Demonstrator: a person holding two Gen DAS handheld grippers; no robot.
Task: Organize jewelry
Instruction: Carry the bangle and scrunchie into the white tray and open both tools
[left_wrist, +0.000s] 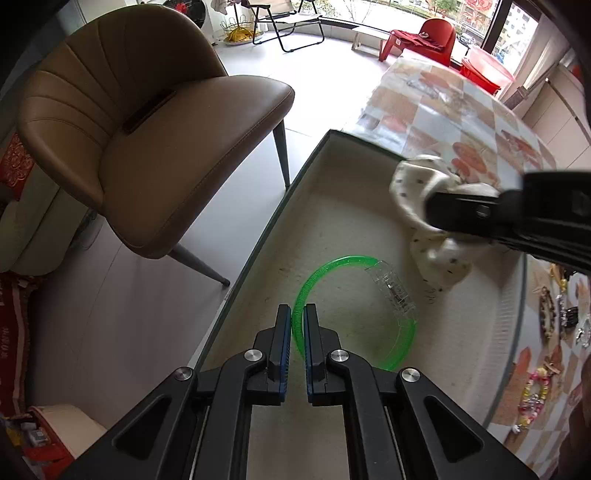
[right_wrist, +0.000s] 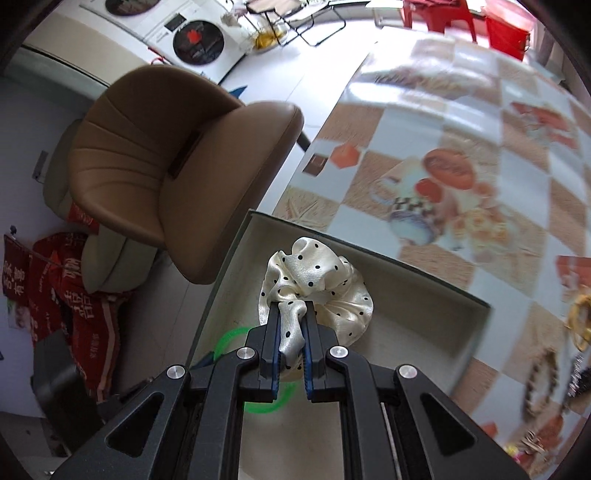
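Observation:
A shallow cream-lined box (left_wrist: 325, 206) lies at the table's left edge. My left gripper (left_wrist: 298, 314) is shut on a green translucent bracelet (left_wrist: 332, 264) with a clear clasp, which rests on the box floor. My right gripper (right_wrist: 291, 314) is shut on a cream polka-dot scrunchie (right_wrist: 325, 280) and holds it over the box, near its far end. The scrunchie (left_wrist: 417, 184) and the right gripper's finger (left_wrist: 480, 210) also show in the left wrist view. Part of the bracelet (right_wrist: 229, 338) shows below the right gripper.
Several loose jewelry pieces (left_wrist: 554, 314) lie on the patterned tablecloth (right_wrist: 443, 177) right of the box, with more at the right edge (right_wrist: 543, 373). A brown leather chair (left_wrist: 147, 140) stands left of the table over the grey floor.

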